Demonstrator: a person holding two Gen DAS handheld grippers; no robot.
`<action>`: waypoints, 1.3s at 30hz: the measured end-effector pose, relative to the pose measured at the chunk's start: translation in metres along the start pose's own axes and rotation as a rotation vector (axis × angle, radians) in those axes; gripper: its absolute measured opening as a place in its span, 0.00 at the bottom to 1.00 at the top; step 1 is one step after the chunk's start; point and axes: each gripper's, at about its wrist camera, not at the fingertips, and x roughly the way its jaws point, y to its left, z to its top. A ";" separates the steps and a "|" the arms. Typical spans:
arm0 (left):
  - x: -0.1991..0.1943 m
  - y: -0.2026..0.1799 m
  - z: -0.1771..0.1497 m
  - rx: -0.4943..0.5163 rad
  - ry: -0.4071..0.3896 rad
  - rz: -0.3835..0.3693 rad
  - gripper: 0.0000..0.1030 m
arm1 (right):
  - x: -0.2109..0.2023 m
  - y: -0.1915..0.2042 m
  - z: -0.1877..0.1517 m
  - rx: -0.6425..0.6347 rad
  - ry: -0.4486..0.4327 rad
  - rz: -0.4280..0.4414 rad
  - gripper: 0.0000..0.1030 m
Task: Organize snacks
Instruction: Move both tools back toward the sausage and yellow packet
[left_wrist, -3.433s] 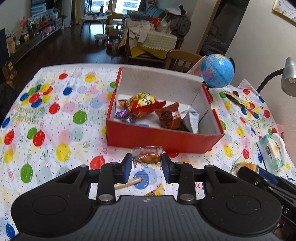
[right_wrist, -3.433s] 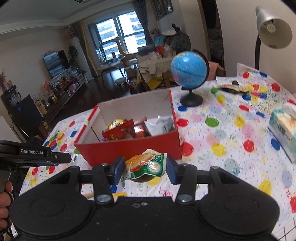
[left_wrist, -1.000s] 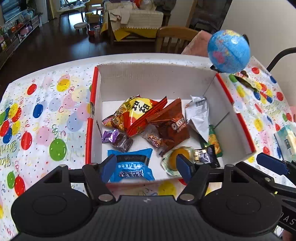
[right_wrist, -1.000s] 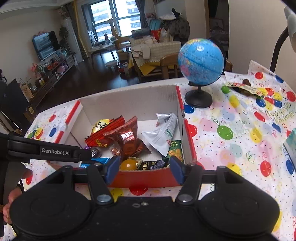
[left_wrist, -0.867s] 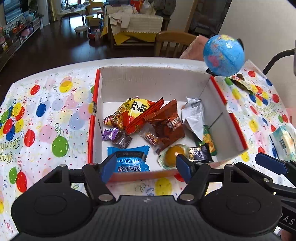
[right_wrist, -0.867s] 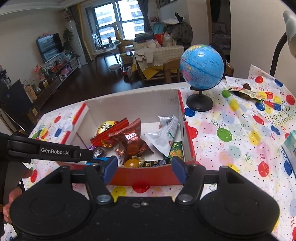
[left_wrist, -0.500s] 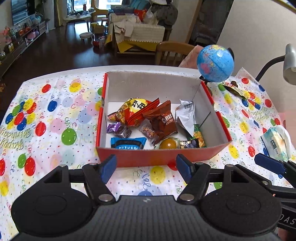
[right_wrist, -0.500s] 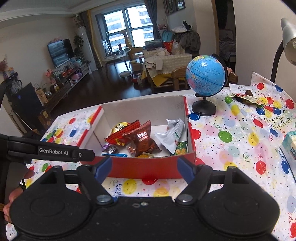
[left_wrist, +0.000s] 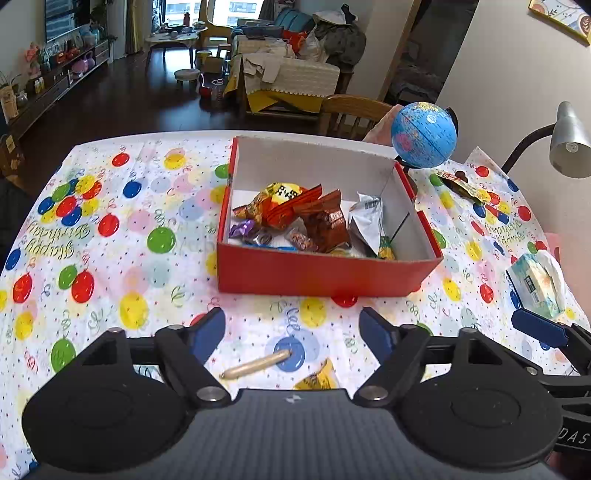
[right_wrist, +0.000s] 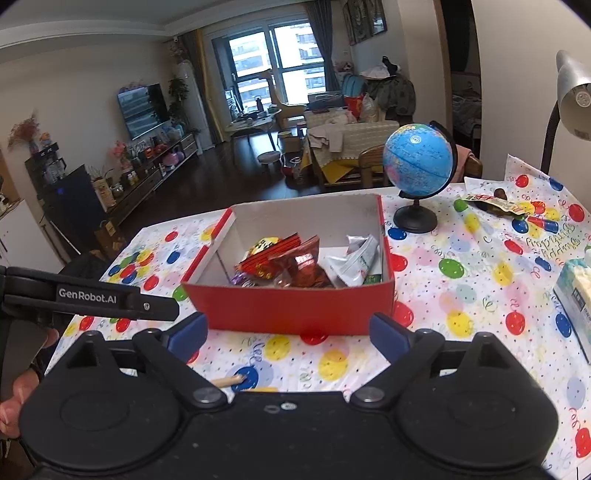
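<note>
While both grippers hang over the near part of the table (left_wrist: 110, 258), the left gripper (left_wrist: 291, 332) and the right gripper (right_wrist: 288, 328) each have their jaws wide apart, having just been opening, and nothing lies between the pads of either. Beyond them stands the red box (left_wrist: 325, 273), open-topped, with the snacks (left_wrist: 306, 218) heaped inside it: a yellow and red bag, a brown packet, a silver pouch, a purple sweet (some are hidden by the near wall). On the balloon cloth just before the left gripper lie a stick (left_wrist: 255, 363) and a yellow wrapper (left_wrist: 317, 376), both outside the box. A globe (right_wrist: 417, 162) stands past the box's far right corner, a lamp (right_wrist: 572, 96) further right, and a tissue pack (left_wrist: 535, 284) near the right edge.
</note>
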 end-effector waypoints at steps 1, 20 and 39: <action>-0.001 0.001 -0.003 -0.001 0.001 -0.001 0.81 | -0.001 0.001 -0.002 -0.003 -0.002 0.000 0.96; 0.031 0.038 -0.038 0.029 0.099 0.019 0.83 | 0.023 0.035 -0.054 -0.073 0.097 -0.004 0.95; 0.105 0.060 -0.049 0.156 0.240 -0.042 0.83 | 0.086 0.052 -0.076 0.015 0.257 -0.080 0.78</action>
